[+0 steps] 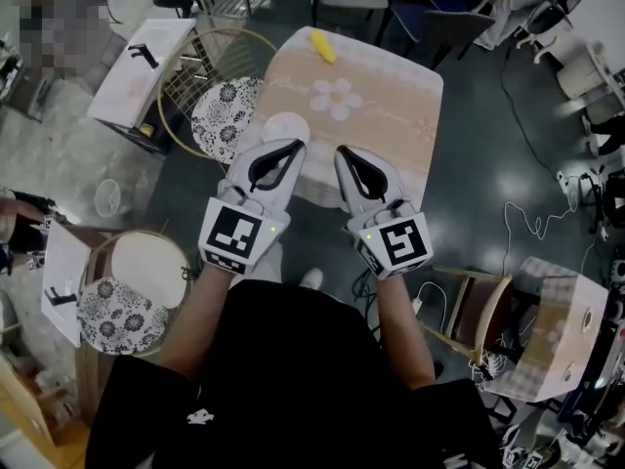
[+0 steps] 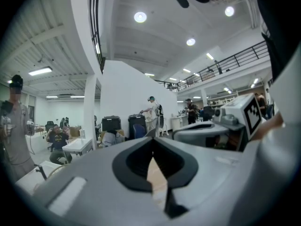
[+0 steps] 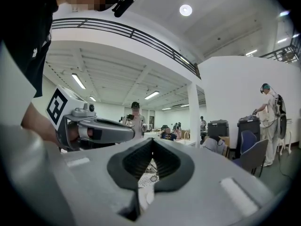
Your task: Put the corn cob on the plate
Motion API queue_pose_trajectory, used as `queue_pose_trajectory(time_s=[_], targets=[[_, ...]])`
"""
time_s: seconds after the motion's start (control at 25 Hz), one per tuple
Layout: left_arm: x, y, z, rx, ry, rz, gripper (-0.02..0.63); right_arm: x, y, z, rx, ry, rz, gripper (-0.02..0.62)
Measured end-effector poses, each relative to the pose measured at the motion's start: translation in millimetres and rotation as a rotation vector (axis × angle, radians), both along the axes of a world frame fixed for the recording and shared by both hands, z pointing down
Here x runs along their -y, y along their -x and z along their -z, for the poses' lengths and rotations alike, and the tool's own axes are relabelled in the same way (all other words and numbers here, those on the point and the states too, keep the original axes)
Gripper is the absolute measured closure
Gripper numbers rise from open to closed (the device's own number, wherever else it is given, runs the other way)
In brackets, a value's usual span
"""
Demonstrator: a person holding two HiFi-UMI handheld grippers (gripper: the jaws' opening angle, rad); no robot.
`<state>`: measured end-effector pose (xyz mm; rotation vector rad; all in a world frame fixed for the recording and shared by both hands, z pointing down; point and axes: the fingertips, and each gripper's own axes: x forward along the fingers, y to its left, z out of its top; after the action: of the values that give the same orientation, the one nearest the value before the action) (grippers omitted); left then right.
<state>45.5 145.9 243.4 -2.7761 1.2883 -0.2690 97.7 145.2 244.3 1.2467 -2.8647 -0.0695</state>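
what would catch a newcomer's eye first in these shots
The left gripper and right gripper stand out first. They are held side by side, jaws closed and empty, over the near edge of a small table with a flower-print cloth. The yellow corn cob lies at the table's far edge, and a white plate sits near its left corner, just ahead of the left gripper.
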Motion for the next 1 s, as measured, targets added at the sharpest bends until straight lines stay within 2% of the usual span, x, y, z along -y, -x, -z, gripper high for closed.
queue_pose_trajectory(time_s=[0.48, 1.0], targets=[[49.3, 16.2, -9.5, -0.034, 0.039, -0.074, 0.601, 50.9, 20.3, -1.3, -0.019, -0.003, -0.032, 0.594], [102.5, 44.8, -10.7, -0.056, 0.041, -0.095, 0.601, 99.2, 50.0, -4.0, -0.033, 0.005, -0.062, 0.594]])
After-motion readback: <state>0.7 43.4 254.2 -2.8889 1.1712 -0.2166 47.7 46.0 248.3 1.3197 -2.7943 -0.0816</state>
